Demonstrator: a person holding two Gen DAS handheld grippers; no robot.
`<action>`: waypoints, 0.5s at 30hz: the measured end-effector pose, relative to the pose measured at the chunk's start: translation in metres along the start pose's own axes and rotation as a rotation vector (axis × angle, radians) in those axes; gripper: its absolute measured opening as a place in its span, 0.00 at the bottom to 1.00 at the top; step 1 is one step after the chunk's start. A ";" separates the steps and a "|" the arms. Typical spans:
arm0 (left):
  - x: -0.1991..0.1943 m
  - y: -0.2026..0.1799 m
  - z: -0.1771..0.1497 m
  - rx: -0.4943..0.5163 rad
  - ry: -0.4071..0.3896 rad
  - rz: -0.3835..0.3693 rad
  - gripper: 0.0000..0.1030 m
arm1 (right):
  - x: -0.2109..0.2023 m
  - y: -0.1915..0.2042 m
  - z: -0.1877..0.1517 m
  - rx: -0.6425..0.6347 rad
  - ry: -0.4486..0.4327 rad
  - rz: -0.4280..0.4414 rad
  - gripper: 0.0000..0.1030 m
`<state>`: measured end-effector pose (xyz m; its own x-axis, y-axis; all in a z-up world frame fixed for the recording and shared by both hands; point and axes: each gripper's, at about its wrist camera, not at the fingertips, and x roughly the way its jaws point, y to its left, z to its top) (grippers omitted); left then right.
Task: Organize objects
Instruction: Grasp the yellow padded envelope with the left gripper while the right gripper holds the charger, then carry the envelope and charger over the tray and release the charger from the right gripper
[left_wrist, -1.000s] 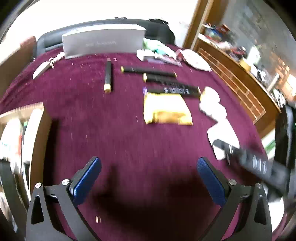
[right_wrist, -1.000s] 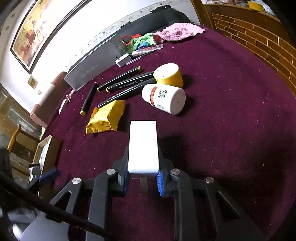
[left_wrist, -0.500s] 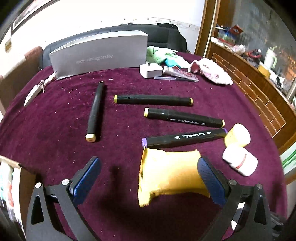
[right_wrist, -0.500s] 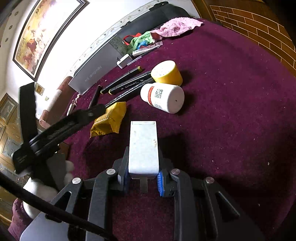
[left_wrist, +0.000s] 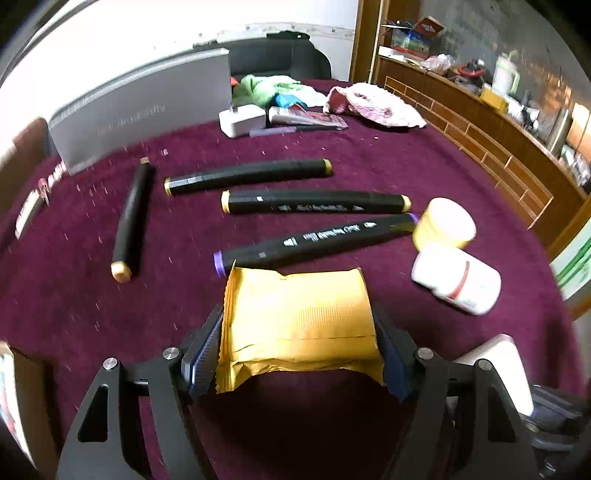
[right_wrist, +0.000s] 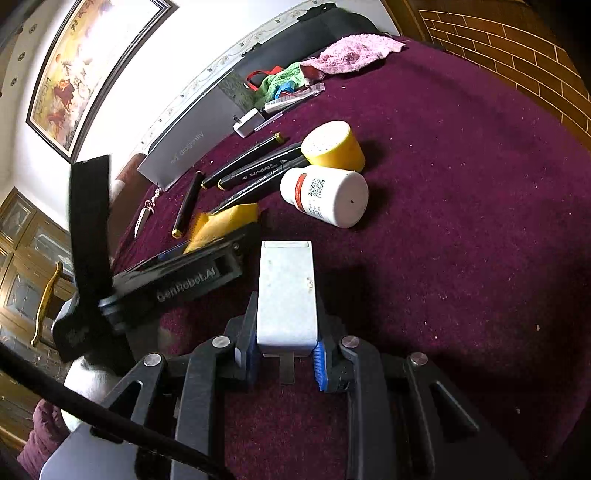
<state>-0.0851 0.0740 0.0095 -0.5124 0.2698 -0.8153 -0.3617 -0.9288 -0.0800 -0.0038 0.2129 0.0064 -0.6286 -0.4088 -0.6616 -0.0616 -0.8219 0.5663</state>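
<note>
Now your left gripper (left_wrist: 299, 354) has just been closing on the crinkled yellow foil packet (left_wrist: 299, 314).
Your right gripper (right_wrist: 284, 354) clamps the white rectangular plastic block (right_wrist: 286, 291) above the maroon tablecloth (right_wrist: 461, 221).

A: Left wrist view: mounted behind the left hand-held gripper (left_wrist: 299, 347), aimed steeply down and forward, close over the bench (left_wrist: 110, 314).

B: Right wrist view: same mounting on the right hand-held gripper (right_wrist: 286, 354), also tilted down, close. Shared: yellow packet (left_wrist: 299, 310) (right_wrist: 225, 221), markers (left_wrist: 314, 201) (right_wrist: 255, 171), white bottle (left_wrist: 456, 282) (right_wrist: 325, 195).
</note>
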 end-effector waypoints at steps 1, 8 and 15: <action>-0.003 0.003 -0.001 -0.020 -0.001 -0.018 0.62 | 0.000 0.000 0.000 0.001 -0.001 0.001 0.19; -0.044 0.026 -0.022 -0.088 -0.052 -0.067 0.57 | 0.000 -0.001 0.000 -0.003 -0.005 0.005 0.19; -0.127 0.044 -0.067 -0.075 -0.146 -0.131 0.58 | 0.003 -0.003 0.002 0.002 -0.009 0.014 0.19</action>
<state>0.0165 -0.0178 0.0706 -0.5742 0.4184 -0.7037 -0.3762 -0.8983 -0.2271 -0.0072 0.2147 0.0033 -0.6365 -0.4170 -0.6489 -0.0537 -0.8153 0.5766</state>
